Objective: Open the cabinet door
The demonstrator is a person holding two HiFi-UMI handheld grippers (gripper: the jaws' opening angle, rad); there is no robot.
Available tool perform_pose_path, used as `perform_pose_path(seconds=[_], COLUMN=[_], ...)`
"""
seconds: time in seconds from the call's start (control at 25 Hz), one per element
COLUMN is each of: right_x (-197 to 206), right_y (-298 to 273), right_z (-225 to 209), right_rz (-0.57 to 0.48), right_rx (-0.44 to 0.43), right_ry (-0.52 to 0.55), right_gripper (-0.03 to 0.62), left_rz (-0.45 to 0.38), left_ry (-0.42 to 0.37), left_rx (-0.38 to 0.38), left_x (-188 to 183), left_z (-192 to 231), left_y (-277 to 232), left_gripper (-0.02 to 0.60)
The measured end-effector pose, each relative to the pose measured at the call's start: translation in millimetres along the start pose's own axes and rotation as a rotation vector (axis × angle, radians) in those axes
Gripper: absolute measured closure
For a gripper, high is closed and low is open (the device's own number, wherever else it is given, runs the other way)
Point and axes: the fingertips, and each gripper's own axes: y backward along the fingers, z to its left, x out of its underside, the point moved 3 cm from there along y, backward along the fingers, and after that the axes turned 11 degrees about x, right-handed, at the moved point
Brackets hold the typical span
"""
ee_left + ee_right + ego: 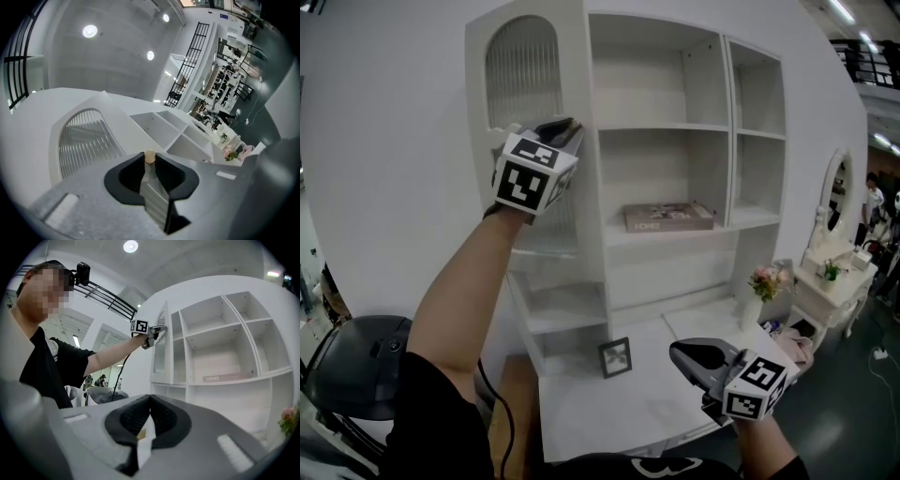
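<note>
Cabinet door (525,80) is at the cabinet's far left, swung partly out. Its knob (149,156) is pinched by left gripper (566,127) fingers, so that hand is nearer. Pull likely needed nearward-left. Right gripper (689,359) fingers are pressed together, empty, over the worktop (609,412).

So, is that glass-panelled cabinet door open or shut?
Open: the door stands swung out from the cabinet, left gripper clamped on its knob.

Head view: steeply down on the cabinet (661,178) from close in front. Left gripper view: right against the cabinet door (84,140), facing up along it. Right gripper view: lower, farther back, that door at 12 o'clock. All three share the door.
</note>
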Motion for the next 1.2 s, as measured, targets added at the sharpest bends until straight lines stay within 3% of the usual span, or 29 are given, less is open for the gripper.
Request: perform_pose_path(seconds=[0.36, 0.8, 1.2], right_x=[-6.8, 23.9, 15.1], right_y=[28.8, 30.3, 12.6], right_z=[32.2, 82.5, 122.2], right_rz=[-0.024, -0.009, -0.007], right_rx=[-0.042, -0.120, -0.105], right_ry=[-0.001, -0.100, -0.095], right_gripper=[0.594, 0.594, 0.594], left_rz=[-0.003, -0.045, -0.114], left_ry=[0.125, 0.236, 0.248], left_rx=[-0.004, 0.016, 0.073], left_x=[-13.8, -24.1, -23.5], left_z=[-3.7, -0.3, 8.9], left_y=[38.8, 87.1, 123.6], left_gripper=[0.508, 0.506, 0.503])
